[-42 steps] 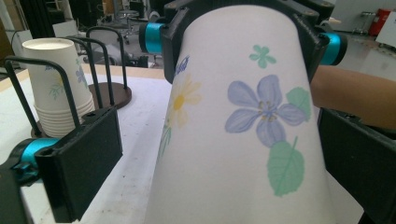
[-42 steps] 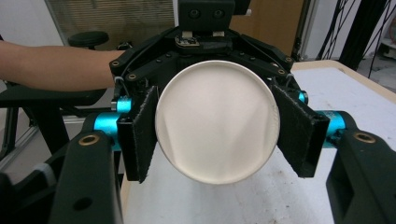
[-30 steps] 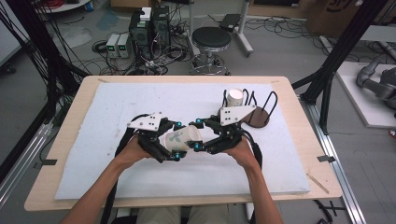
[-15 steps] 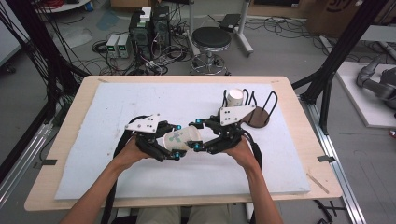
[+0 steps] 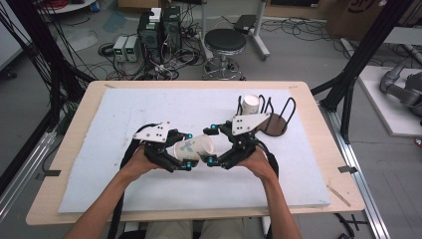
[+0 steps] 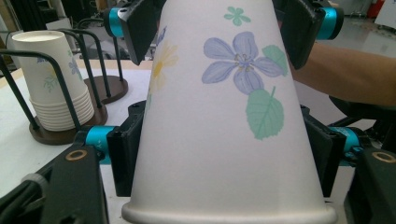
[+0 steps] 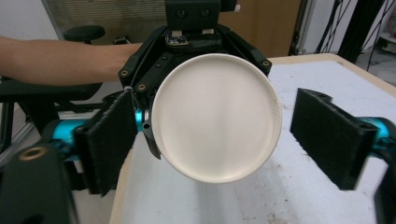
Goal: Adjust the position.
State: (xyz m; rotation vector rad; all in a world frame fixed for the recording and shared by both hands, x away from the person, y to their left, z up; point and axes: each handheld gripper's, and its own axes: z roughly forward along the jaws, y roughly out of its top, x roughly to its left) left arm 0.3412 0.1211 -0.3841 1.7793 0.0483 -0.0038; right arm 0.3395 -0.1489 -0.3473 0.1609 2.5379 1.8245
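A paper cup (image 5: 195,147) printed with flowers lies on its side above the white mat, between my two grippers. My left gripper (image 5: 188,151) is shut on its wide end; in the left gripper view the jaws have just been closing, and the pads (image 6: 125,158) now press the cup (image 6: 219,130) near its rim. My right gripper (image 5: 213,144) faces it from the other side. Its jaws have just been opening and now stand apart around the cup's white base (image 7: 217,116), with a gap on the right.
A stack of matching cups (image 5: 250,103) stands in a black wire holder on a dark round base (image 5: 274,125) at the back right of the mat (image 5: 124,109). The left gripper view has the stack (image 6: 53,84) at its left.
The right gripper's jaws have spread off the cup's narrow end. The left gripper's jaws have closed on the wide end. Both hands stayed where they were.
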